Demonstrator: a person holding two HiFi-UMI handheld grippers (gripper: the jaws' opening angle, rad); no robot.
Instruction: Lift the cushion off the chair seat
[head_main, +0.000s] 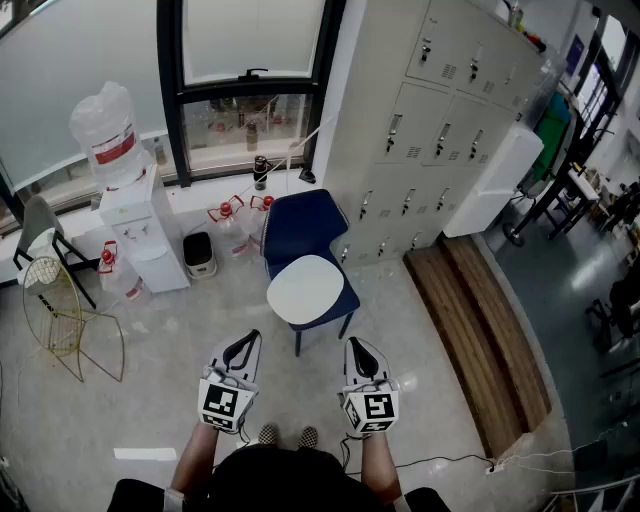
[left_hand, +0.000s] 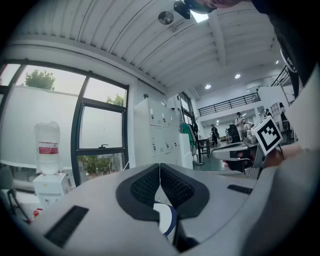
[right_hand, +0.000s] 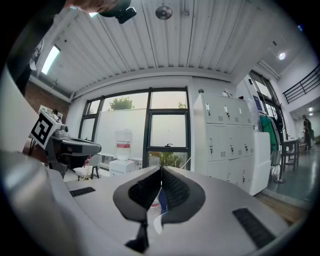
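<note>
A dark blue chair (head_main: 303, 232) stands on the floor ahead of me, with a white round cushion (head_main: 306, 289) lying on its seat. My left gripper (head_main: 243, 340) is held level short of the chair, to the left of its front edge, jaws shut with nothing between them. My right gripper (head_main: 357, 346) hangs level to the right, also shut and empty. In the left gripper view the shut gripper (left_hand: 159, 166) points at the chair, and a sliver of the cushion (left_hand: 163, 218) shows below the pads. The right gripper (right_hand: 161, 171) also shows its pads meeting, with the chair (right_hand: 159, 192) behind.
A water dispenser (head_main: 130, 215) with a bottle stands at the left by the window. A wire-frame chair (head_main: 62, 318) sits at the far left. Grey lockers (head_main: 440, 120) line the right wall, with a wooden strip (head_main: 480, 335) on the floor beside them. A small bin (head_main: 200, 254) is behind the chair.
</note>
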